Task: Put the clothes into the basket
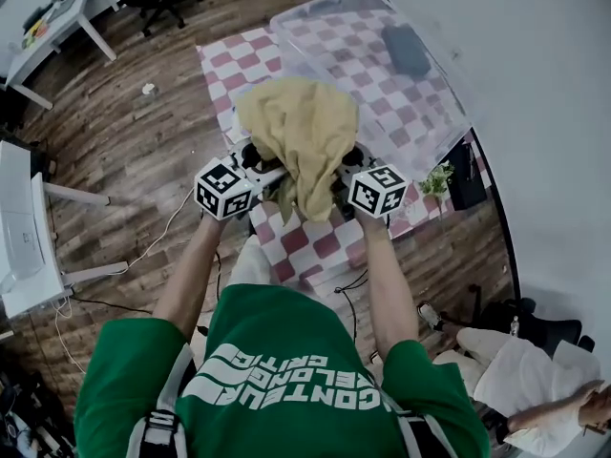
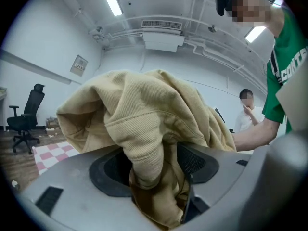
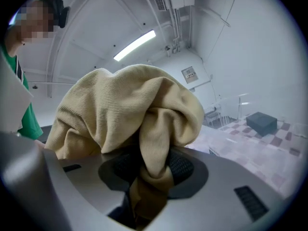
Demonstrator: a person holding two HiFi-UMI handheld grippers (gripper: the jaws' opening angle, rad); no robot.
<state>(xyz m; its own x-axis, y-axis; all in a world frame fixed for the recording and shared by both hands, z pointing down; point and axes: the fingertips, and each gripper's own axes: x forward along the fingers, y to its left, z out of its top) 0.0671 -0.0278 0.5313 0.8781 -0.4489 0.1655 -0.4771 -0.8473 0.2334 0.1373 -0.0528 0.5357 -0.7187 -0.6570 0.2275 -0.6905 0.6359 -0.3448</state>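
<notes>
Head view shows 1 tan garment hanging between 2 grippers over the near edge of the checked table, just short of the 1 clear basket, which holds 1 dark folded item. On the left gripper the fingers are clamped half-open on a thick fold, and the right gripper pinches a thinner fold. Open wooden floor lies left of the table; a white wall stands close on the right.

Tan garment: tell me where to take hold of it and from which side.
Take the tan garment by bunched folds at its two sides, one tool from each side, as the left tool and right tool do now, each shut on a pinched fold. It is limp and bulky, so one grip would probably let it trail.
</notes>
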